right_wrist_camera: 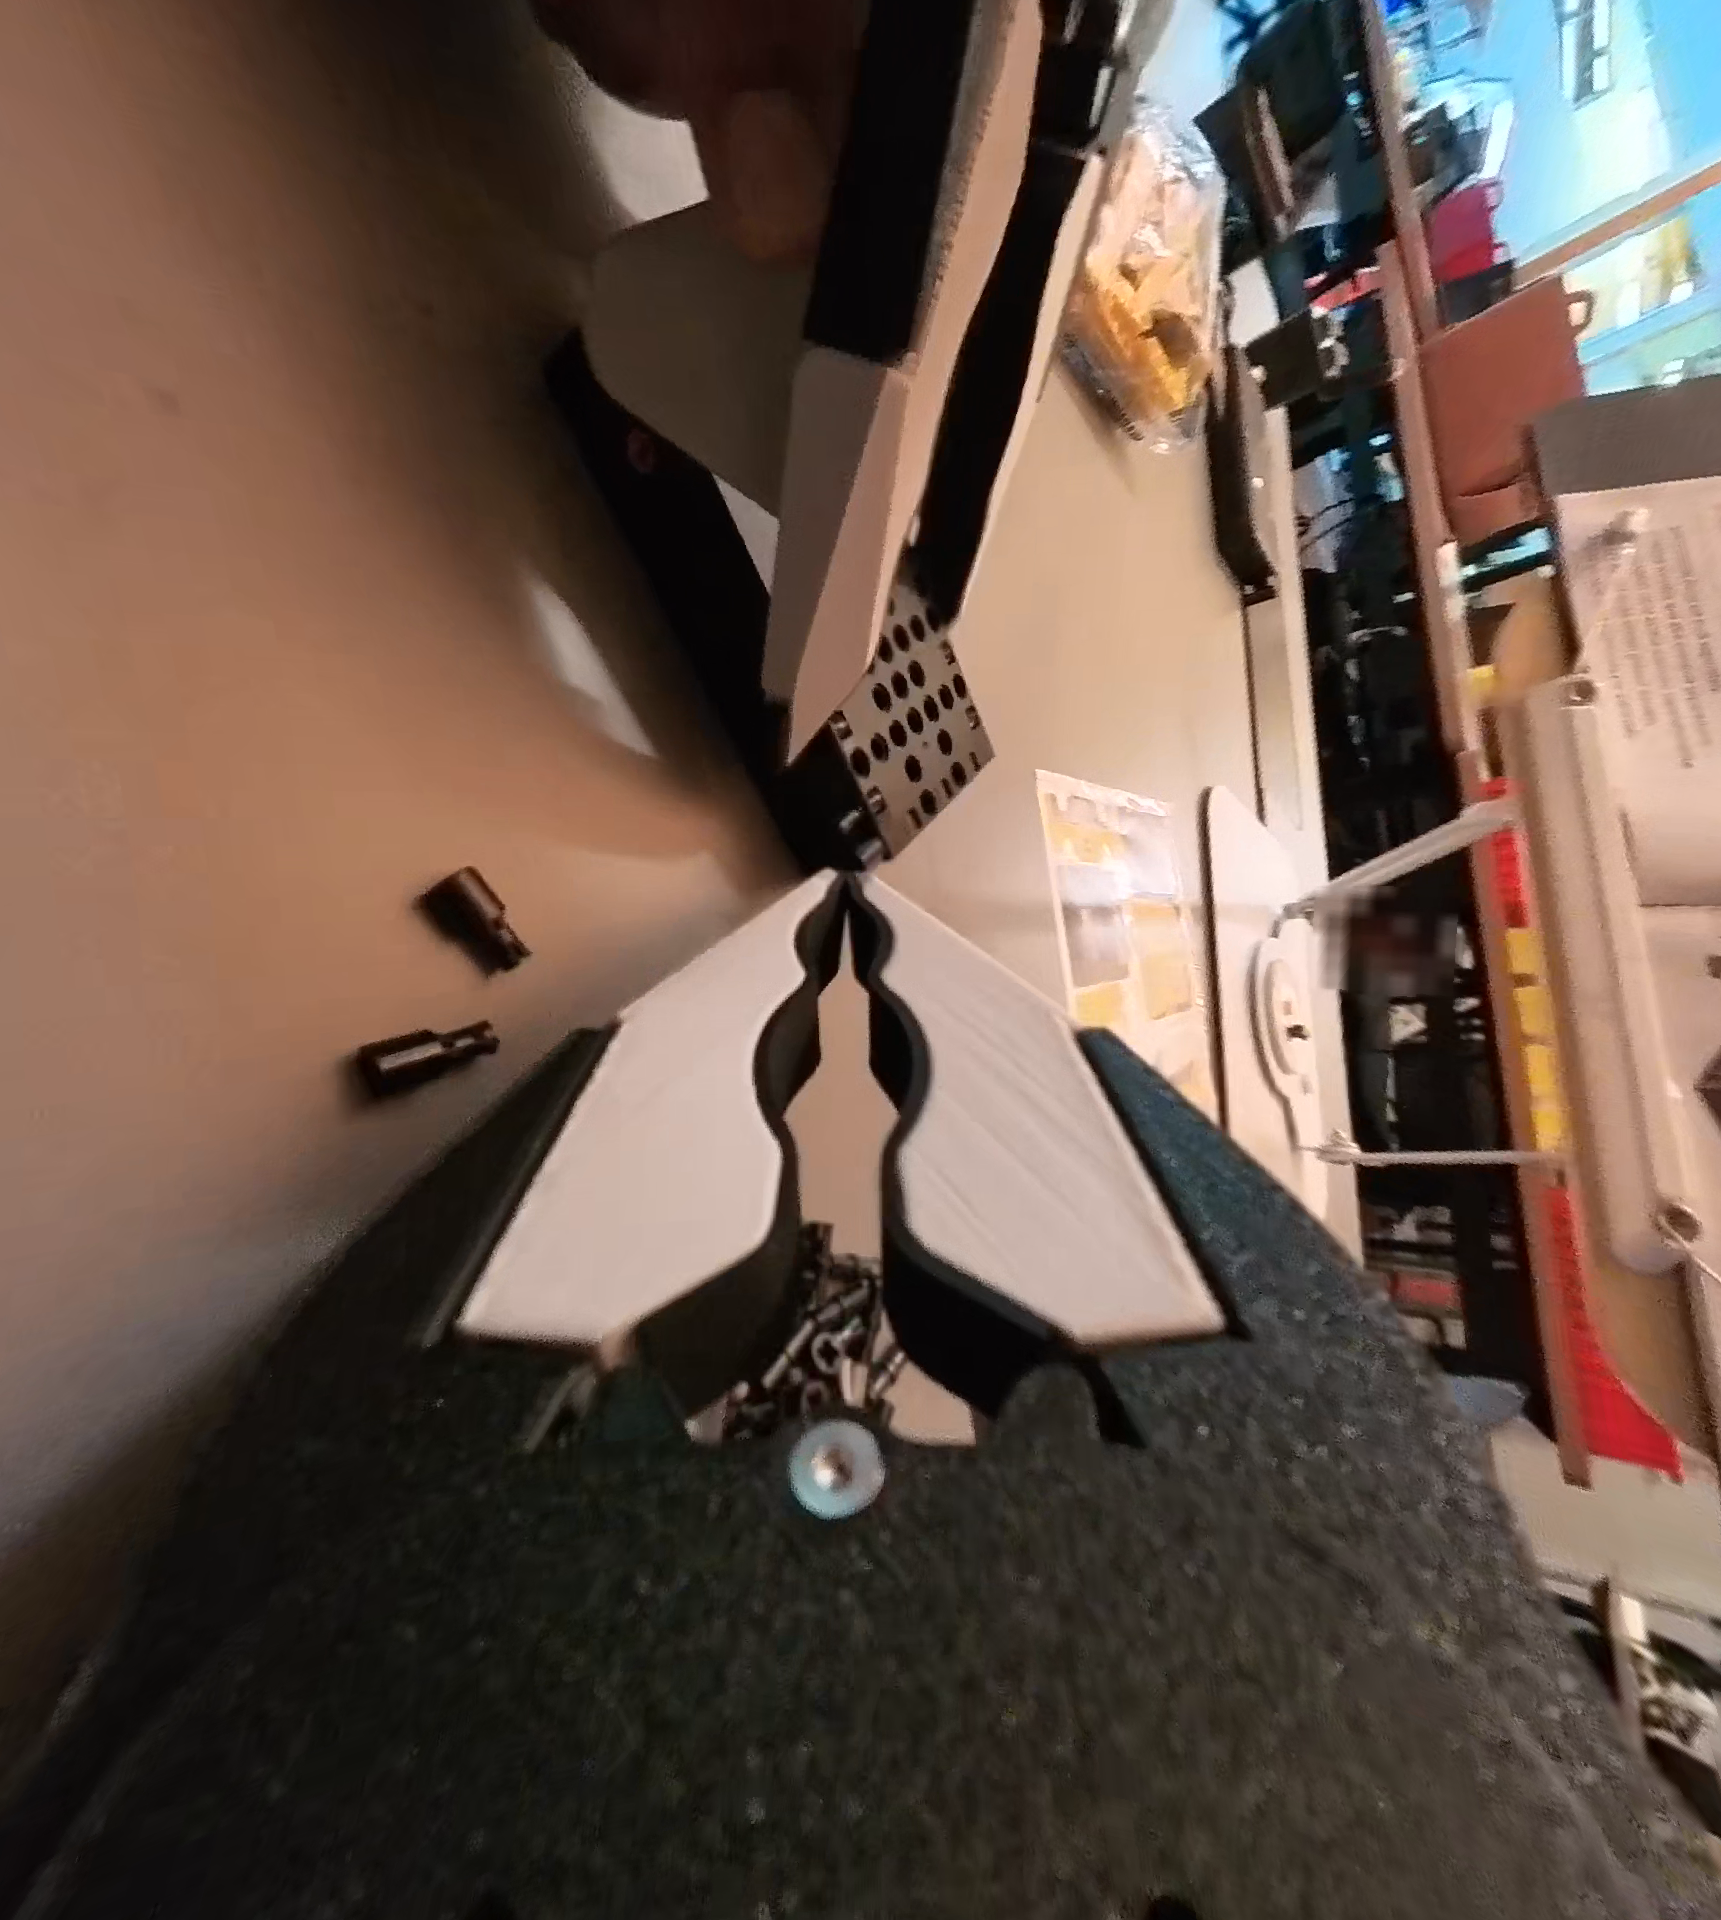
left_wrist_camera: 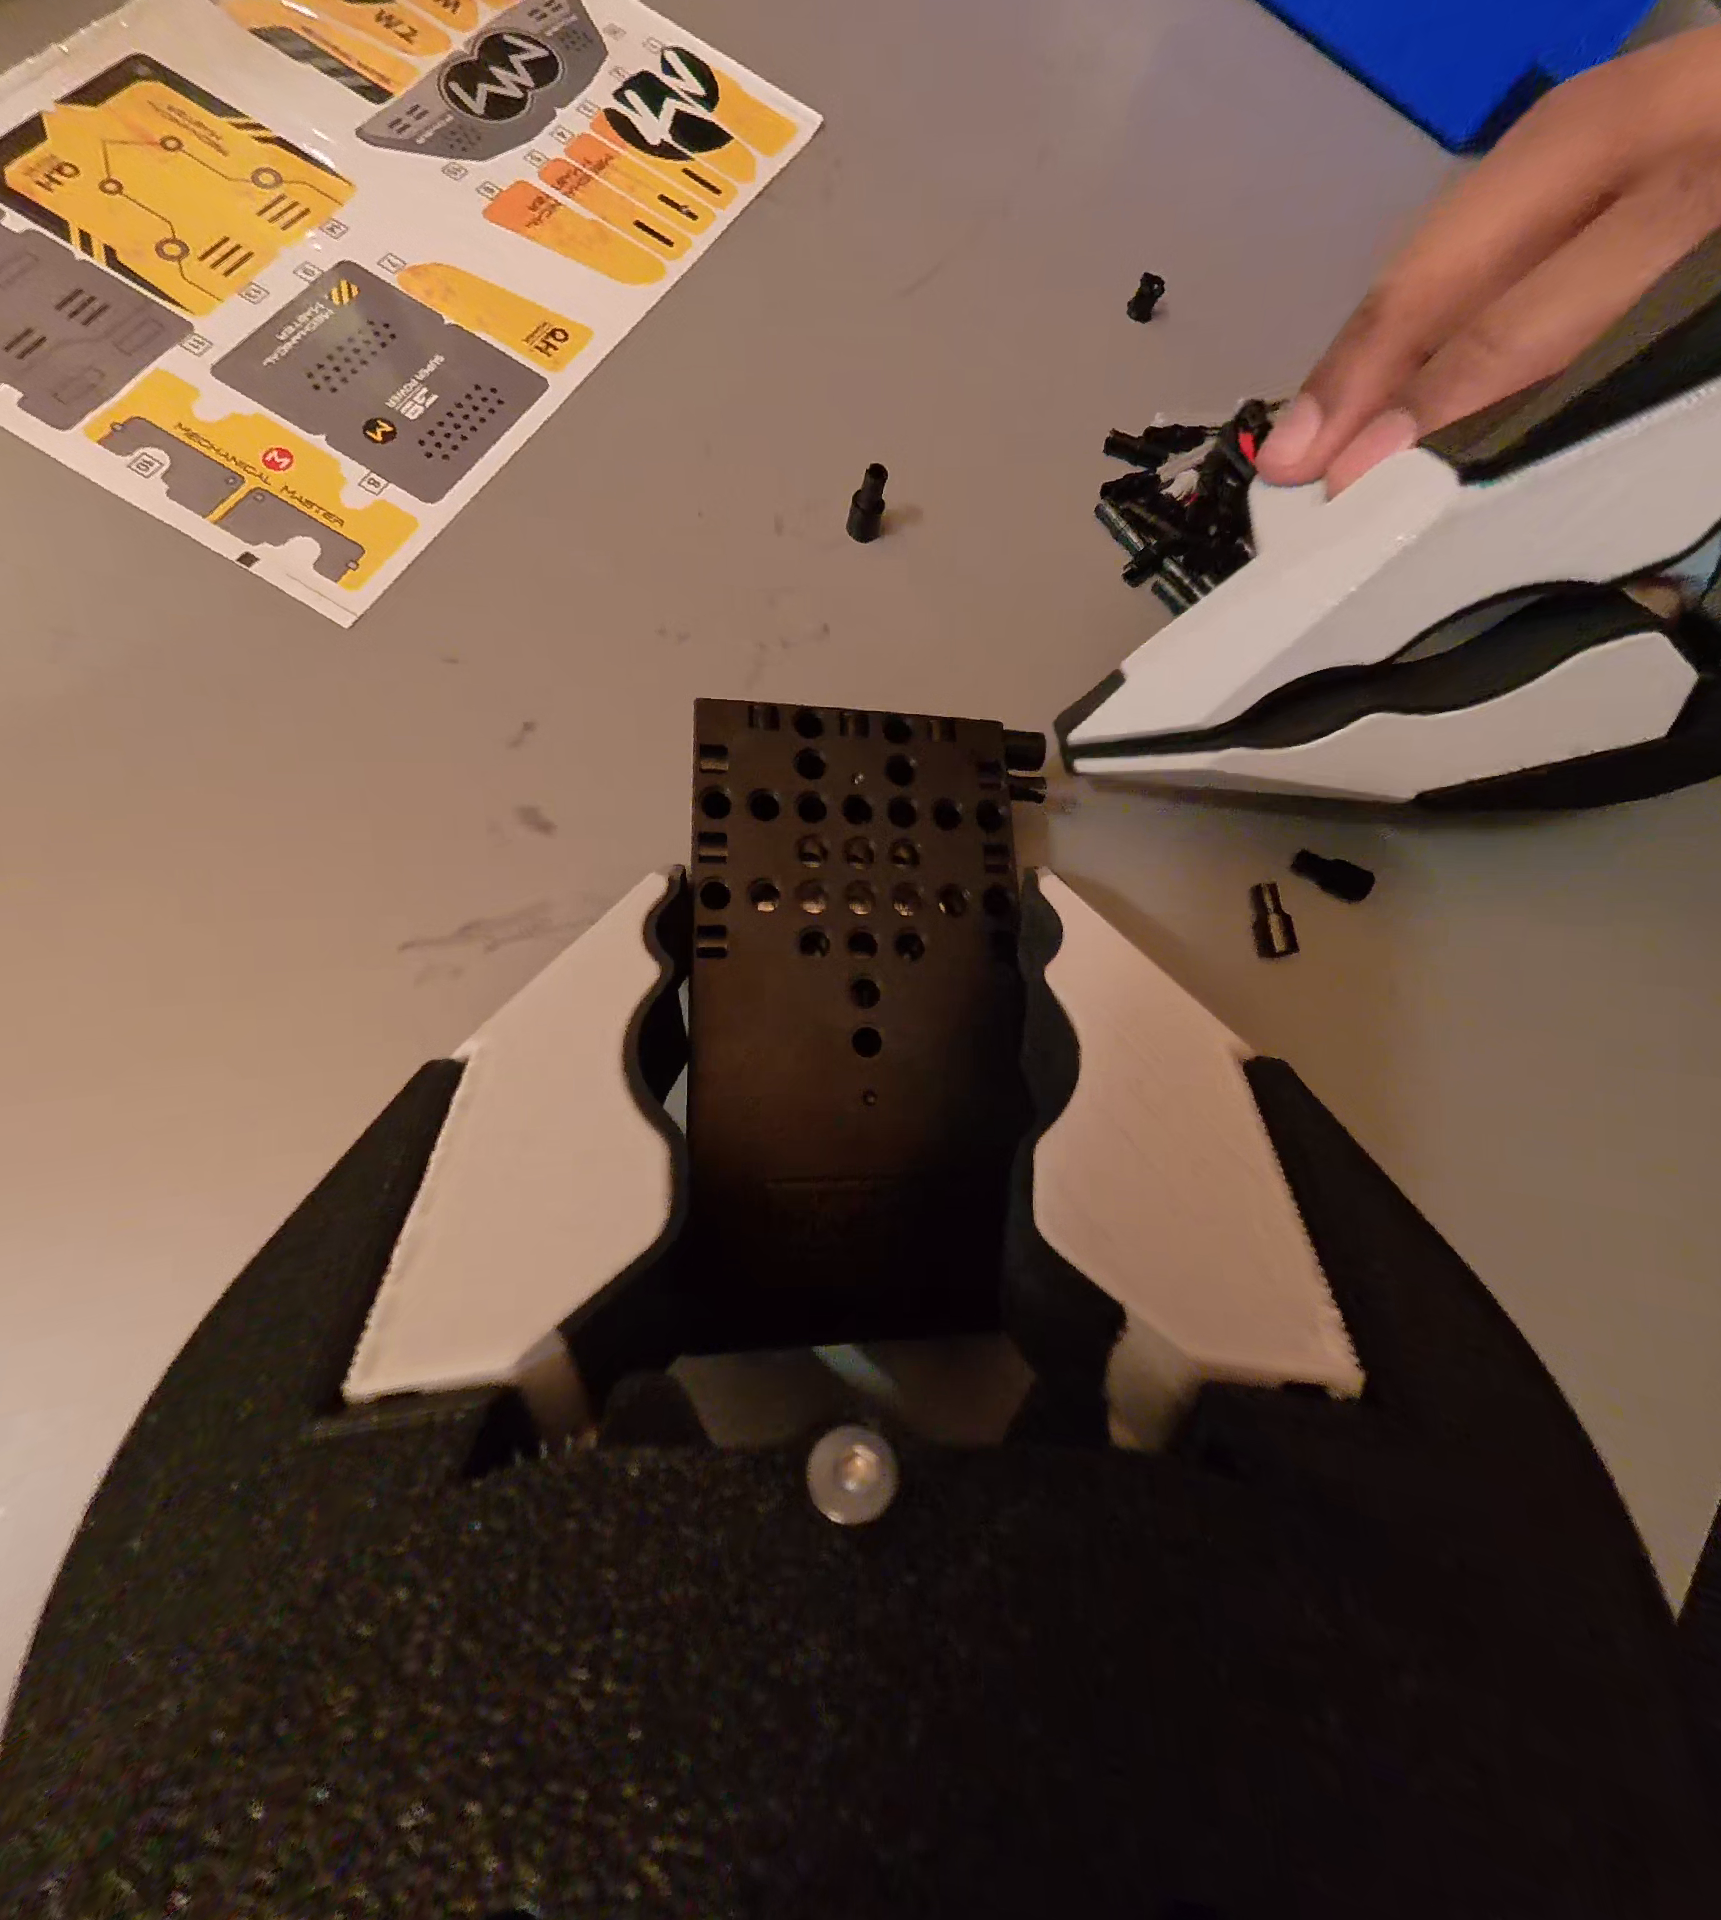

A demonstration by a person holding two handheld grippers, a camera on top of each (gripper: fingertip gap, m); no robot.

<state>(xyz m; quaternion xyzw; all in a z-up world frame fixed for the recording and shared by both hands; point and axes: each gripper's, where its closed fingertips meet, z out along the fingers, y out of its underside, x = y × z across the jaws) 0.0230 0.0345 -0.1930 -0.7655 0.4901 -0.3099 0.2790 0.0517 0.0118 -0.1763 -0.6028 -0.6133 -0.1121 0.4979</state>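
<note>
My left gripper (left_wrist_camera: 851, 883) is shut on a black block with many round holes (left_wrist_camera: 851, 987) and holds it by its two long sides over the grey table. Two short black pins (left_wrist_camera: 1027, 758) stick out of the block's far right corner. My right gripper (left_wrist_camera: 1069, 743) comes in from the right, jaws together, with its tips right at those pins. In the right wrist view its tips (right_wrist_camera: 848, 883) are shut just below the block (right_wrist_camera: 897, 738) and a pin (right_wrist_camera: 866, 847). I cannot tell whether they pinch the pin. A hand (left_wrist_camera: 1458, 312) rests on the right gripper.
A pile of black pins (left_wrist_camera: 1178, 499) lies behind the right gripper. Loose pins lie at the centre (left_wrist_camera: 866, 504), the far right (left_wrist_camera: 1144, 296) and the right (left_wrist_camera: 1332, 873). A yellow and grey sticker sheet (left_wrist_camera: 212, 260) lies far left. An open booklet (right_wrist_camera: 1718, 935) stands nearby.
</note>
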